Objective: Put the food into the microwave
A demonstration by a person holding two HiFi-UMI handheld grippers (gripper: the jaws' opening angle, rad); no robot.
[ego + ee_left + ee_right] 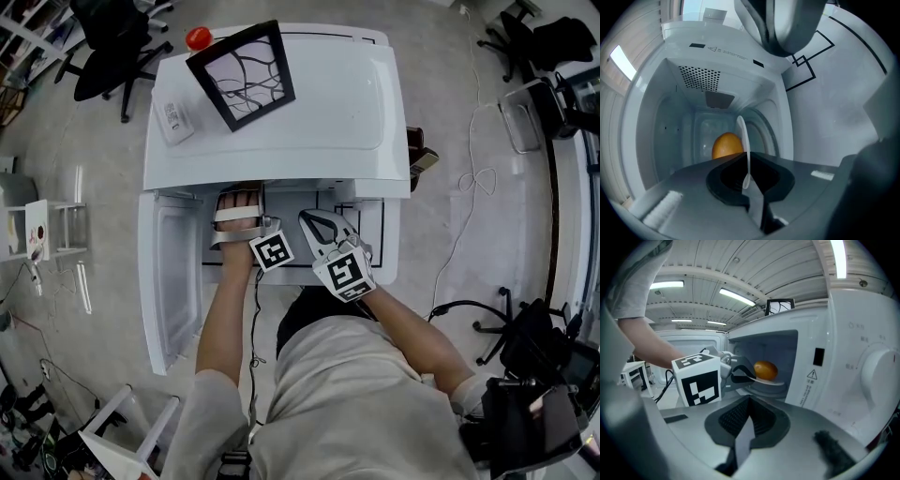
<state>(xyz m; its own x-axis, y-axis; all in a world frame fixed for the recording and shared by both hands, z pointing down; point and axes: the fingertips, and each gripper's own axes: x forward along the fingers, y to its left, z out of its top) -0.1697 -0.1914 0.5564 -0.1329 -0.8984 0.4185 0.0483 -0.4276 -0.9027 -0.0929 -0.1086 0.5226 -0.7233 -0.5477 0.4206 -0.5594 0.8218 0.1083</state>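
The orange food [765, 370] is sitting on a white plate [772, 381], inside the open microwave [328, 112]. My left claw [740, 373] is pinching the plate's near rim, jaws narrow on it, reaching through the doorway. My right claw [749, 404] is hovering just outside, jaws closed on nothing. The door [169, 281] is hanging open on the left.

food [726, 145]: orange, round, on white plate [742, 140] | microwave [843, 333]: white, door open, food inside
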